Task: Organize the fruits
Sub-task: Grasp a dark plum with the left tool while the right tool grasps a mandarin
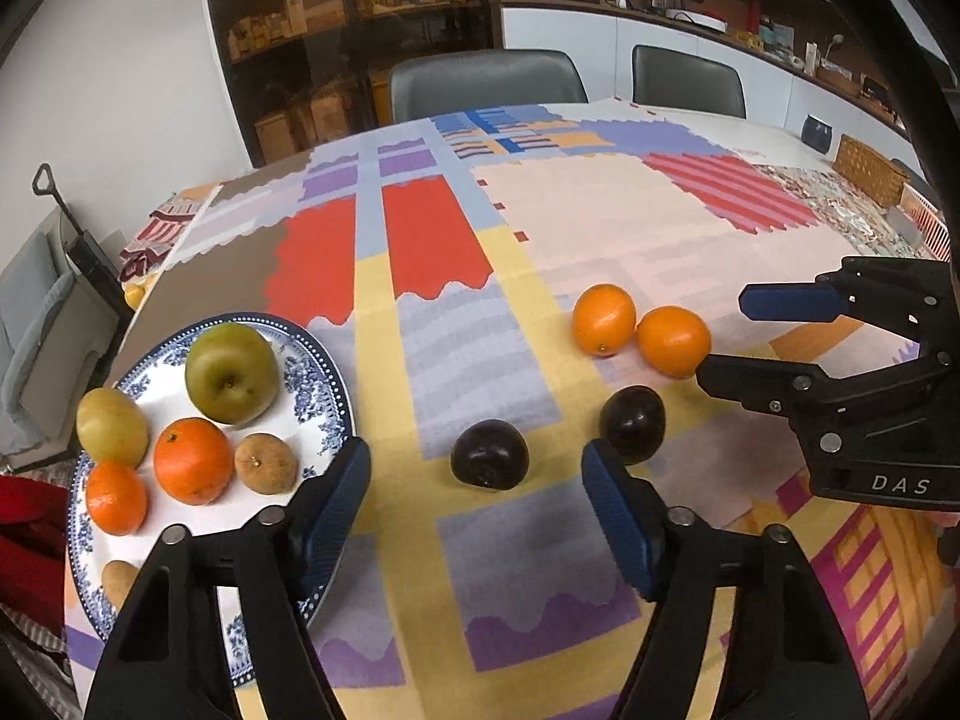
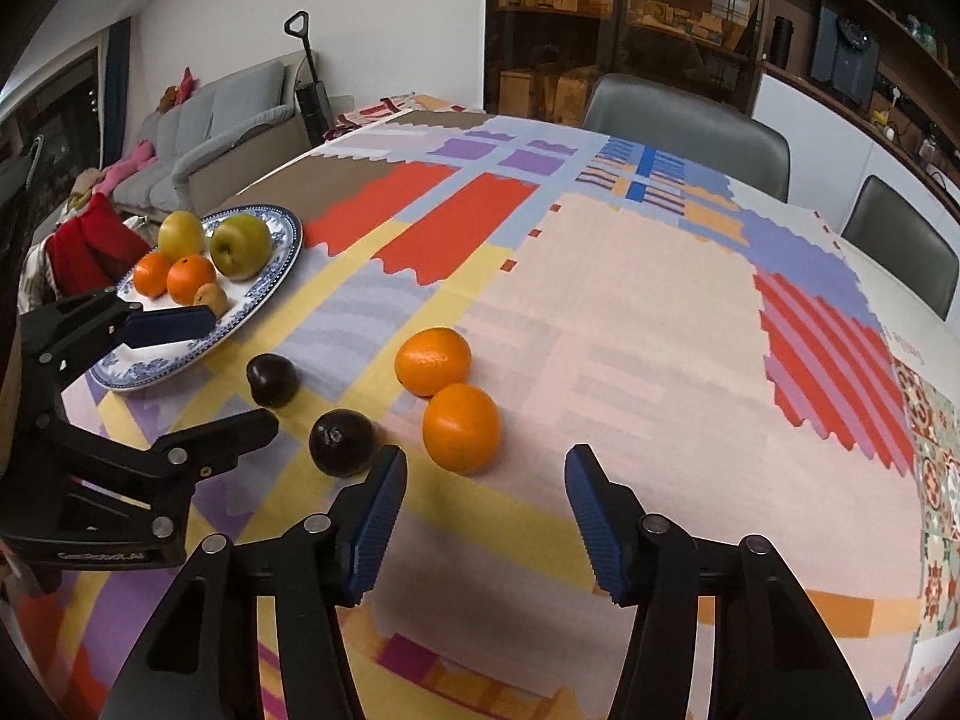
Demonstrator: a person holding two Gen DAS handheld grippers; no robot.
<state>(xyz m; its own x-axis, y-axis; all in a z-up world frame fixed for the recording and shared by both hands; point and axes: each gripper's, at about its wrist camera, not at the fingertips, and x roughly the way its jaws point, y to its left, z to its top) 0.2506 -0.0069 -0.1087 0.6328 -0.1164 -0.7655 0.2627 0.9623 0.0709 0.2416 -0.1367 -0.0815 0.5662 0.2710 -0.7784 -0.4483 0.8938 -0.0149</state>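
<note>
Both my tongs stand open and hold nothing. My left tongs (image 1: 474,480) hover low over the counter (image 1: 600,228), which carries a patchwork-patterned cloth, with one dark plum (image 1: 490,454) lying just ahead between the blue pads. A second dark plum (image 1: 632,423) lies just beside it, close to the right pad. Beyond them two oranges (image 1: 639,329) sit on the cloth, touching each other. My right tongs (image 2: 486,492) hover near the nearer orange (image 2: 461,427), which lies just ahead of the left pad; the gap between the pads shows only cloth. In the left view the lower black finger of the right tongs reaches almost to that orange; whether it touches I cannot tell. The blue-and-white plate (image 1: 327,384) sits at the left of the counter, well apart from the loose fruit. On it I count a large green pear (image 1: 231,373), a smaller yellow-green fruit (image 1: 111,426), two oranges and small brown fruits.
</note>
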